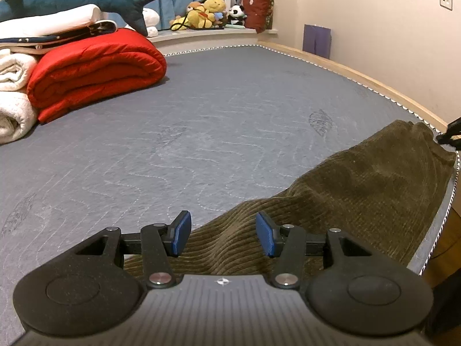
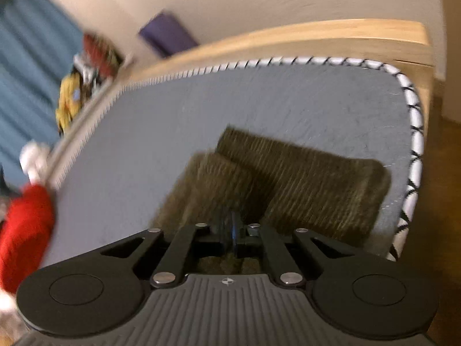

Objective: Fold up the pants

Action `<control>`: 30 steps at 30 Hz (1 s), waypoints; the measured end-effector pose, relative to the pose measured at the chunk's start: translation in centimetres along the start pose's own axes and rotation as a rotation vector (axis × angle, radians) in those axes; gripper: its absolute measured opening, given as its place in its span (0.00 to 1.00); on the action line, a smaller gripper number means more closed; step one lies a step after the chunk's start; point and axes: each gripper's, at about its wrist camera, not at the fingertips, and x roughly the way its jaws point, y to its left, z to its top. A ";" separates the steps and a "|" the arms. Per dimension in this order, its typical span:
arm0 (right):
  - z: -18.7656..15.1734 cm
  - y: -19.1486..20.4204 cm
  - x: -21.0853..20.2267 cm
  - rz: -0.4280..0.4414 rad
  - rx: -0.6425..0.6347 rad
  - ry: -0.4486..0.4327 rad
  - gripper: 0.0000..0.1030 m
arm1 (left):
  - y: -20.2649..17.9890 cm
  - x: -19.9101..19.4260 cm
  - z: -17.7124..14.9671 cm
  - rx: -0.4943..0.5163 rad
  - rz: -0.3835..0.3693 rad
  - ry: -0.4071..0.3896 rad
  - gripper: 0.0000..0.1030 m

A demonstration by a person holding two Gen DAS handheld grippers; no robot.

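Observation:
Olive-brown corduroy pants (image 1: 360,190) lie on the grey mattress (image 1: 201,132) near its right edge. My left gripper (image 1: 223,233) is open just above the near end of the pants, its blue pads (image 1: 182,232) either side of the cloth without holding it. In the blurred right wrist view the pants (image 2: 302,184) lie partly folded by the mattress corner. My right gripper (image 2: 232,230) has its jaws closed together on a raised fold of the pants. Its tip also shows in the left wrist view (image 1: 449,137) at the far end of the pants.
A red quilt (image 1: 95,69), white blankets (image 1: 14,95) and a plush shark (image 1: 77,0) are stacked at the back left. Soft toys (image 1: 207,11) sit on the window ledge. The wooden bed frame (image 1: 374,83) and the mattress corner (image 2: 412,109) lie to the right.

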 end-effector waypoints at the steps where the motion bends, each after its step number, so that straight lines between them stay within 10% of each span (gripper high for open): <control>1: -0.3 0.2 0.8 -0.010 -0.013 0.021 0.12 | -0.1 0.0 0.0 0.001 0.001 -0.001 0.54; 10: -1.1 1.4 5.3 -0.068 -0.003 0.064 0.47 | 0.4 0.4 -0.2 -0.004 0.021 0.011 0.54; 13: -1.3 2.4 5.7 -0.080 -0.032 0.058 0.38 | 0.4 0.5 -0.2 -0.006 0.020 0.012 0.54; 15: -1.1 2.4 5.8 -0.066 -0.026 0.052 0.14 | 0.4 0.5 -0.1 -0.004 0.017 0.007 0.54; 21: 0.4 2.8 -0.2 -0.090 0.059 -0.138 0.08 | -0.2 0.2 0.4 -0.001 -0.001 -0.011 0.54; 25: 0.5 0.7 -4.5 -0.270 0.121 -0.286 0.08 | -0.6 0.3 0.4 0.006 -0.022 -0.005 0.54; 30: 0.3 -5.3 -1.6 -0.377 0.277 -0.082 0.20 | -1.3 0.9 -0.1 0.046 -0.028 0.031 0.54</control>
